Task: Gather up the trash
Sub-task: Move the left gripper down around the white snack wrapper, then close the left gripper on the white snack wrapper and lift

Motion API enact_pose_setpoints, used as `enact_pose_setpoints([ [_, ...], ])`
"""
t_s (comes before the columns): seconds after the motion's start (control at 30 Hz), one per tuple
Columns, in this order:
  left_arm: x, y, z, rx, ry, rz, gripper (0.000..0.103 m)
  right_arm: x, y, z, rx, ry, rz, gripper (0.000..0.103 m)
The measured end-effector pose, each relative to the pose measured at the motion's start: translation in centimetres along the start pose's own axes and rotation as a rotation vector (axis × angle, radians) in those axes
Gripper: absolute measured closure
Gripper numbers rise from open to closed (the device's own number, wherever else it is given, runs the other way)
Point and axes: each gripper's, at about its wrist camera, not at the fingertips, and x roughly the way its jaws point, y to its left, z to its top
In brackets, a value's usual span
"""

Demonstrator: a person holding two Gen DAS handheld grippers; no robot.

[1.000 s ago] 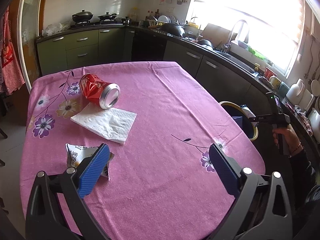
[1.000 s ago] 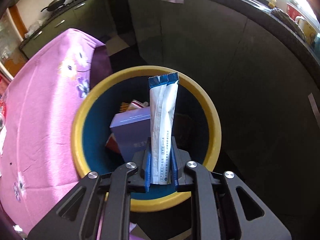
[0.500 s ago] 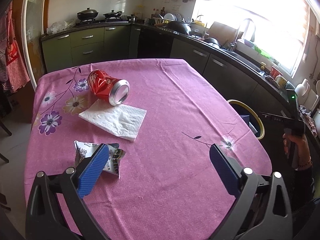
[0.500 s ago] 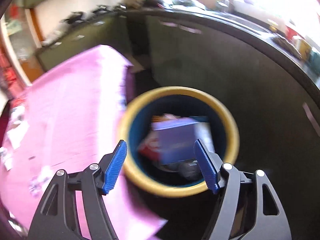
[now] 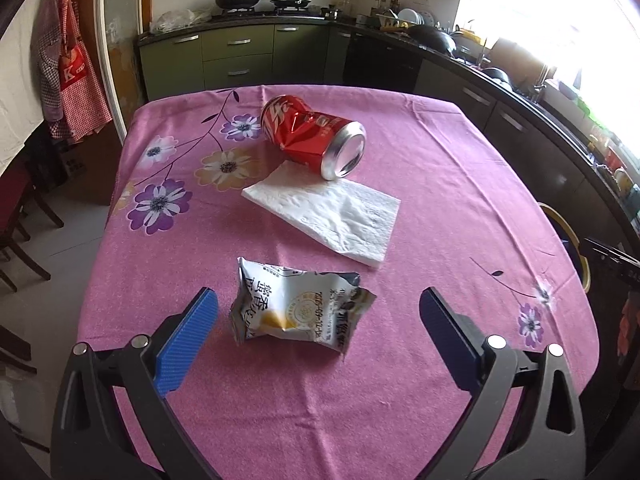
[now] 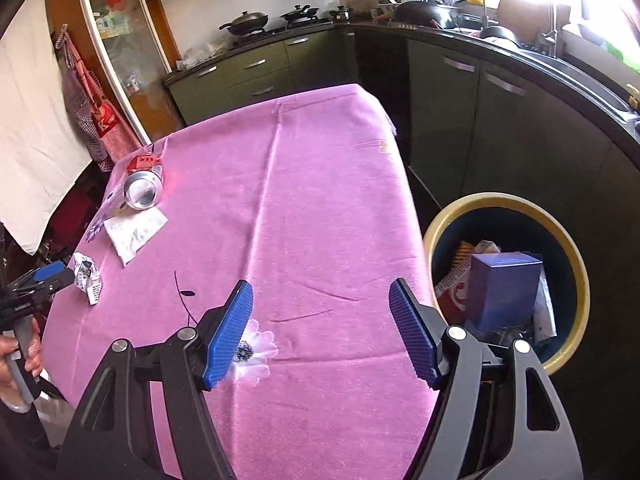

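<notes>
A crumpled white snack wrapper lies on the pink tablecloth. It shows between the spread fingers of my left gripper, which is open, and neither pad touches it. Behind it lie a white napkin and a dented red can on its side. My right gripper hangs open and empty over the table's edge. The yellow-rimmed bin is just to its right. From the right wrist view the can, napkin, wrapper and left gripper show at far left.
The bin holds a purple box and other packaging. Dark kitchen cabinets run close behind the bin. A hand grips the left tool's handle. Dark chairs stand left of the table.
My right gripper let go of the white and blue sachet over the bin, opened wide and swung left over the table. My left gripper moved forward and down, framing the wrapper.
</notes>
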Motion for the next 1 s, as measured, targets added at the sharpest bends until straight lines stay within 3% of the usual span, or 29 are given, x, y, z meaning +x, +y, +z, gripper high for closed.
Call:
enact_pose_setpoints([
  [0.2, 2.8, 0.3, 0.0, 0.035, 0.048, 0.026, 0.007, 0.9, 1.0, -0.4, -0.001, 0.013, 0.033, 0.033],
  [0.53, 3.9, 0.7, 0.2, 0.038, 0.061, 0.017, 0.008, 2.0, 0.9, -0.6, 0.008, 0.043, 0.042, 0.032],
  [0.67, 4.0, 0.9, 0.3, 0.039, 0.061, 0.022, 0.022, 2.0, 1.1, -0.6, 0.004, 0.042, 0.043, 0.032],
  [1.0, 3.0, 1.5, 0.3, 0.031, 0.048, 0.017, 0.036, 2.0, 1.6, -0.6, -0.009, 0.048, 0.051, 0.031],
])
